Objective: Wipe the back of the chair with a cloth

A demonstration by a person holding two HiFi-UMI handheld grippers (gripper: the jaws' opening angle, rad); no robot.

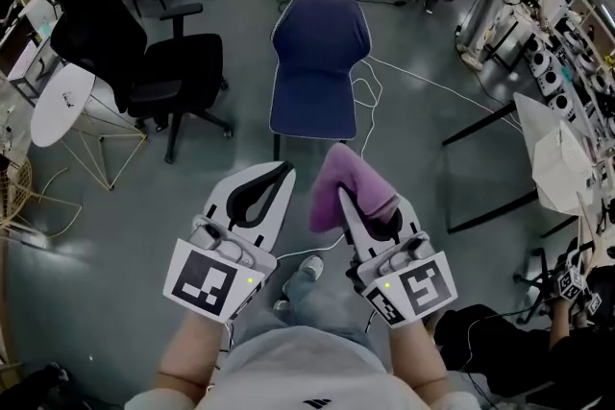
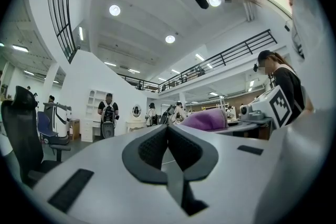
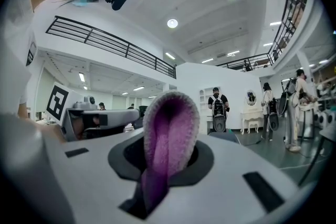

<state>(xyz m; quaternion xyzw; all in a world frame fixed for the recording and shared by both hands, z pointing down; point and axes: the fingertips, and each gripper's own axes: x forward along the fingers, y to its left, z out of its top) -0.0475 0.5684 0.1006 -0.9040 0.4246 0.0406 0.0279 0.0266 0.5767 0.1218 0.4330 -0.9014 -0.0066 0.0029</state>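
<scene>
Cloth [image 1: 338, 182], fuzzy purple, folded in R gripper [image 1: 354, 206]; L gripper [image 1: 277, 178] closed.

Looking down at a grey floor [image 1: 240, 34]. Straight ahead there's a navy chair [image 1: 320, 62], seat towards me, with a white cable [image 1: 384, 77] snaking over the floor just right of it. A black office chair [image 1: 144, 62] sits to its left, and a white round table [image 1: 60, 106] is near the floor's left edge. Down low, the right gripper [image 1: 348, 199] pinches a purple cloth [image 1: 341, 170] that sticks up out of it. The left gripper [image 1: 282, 172] is close beside it, jaws meeting at the tips.
</scene>
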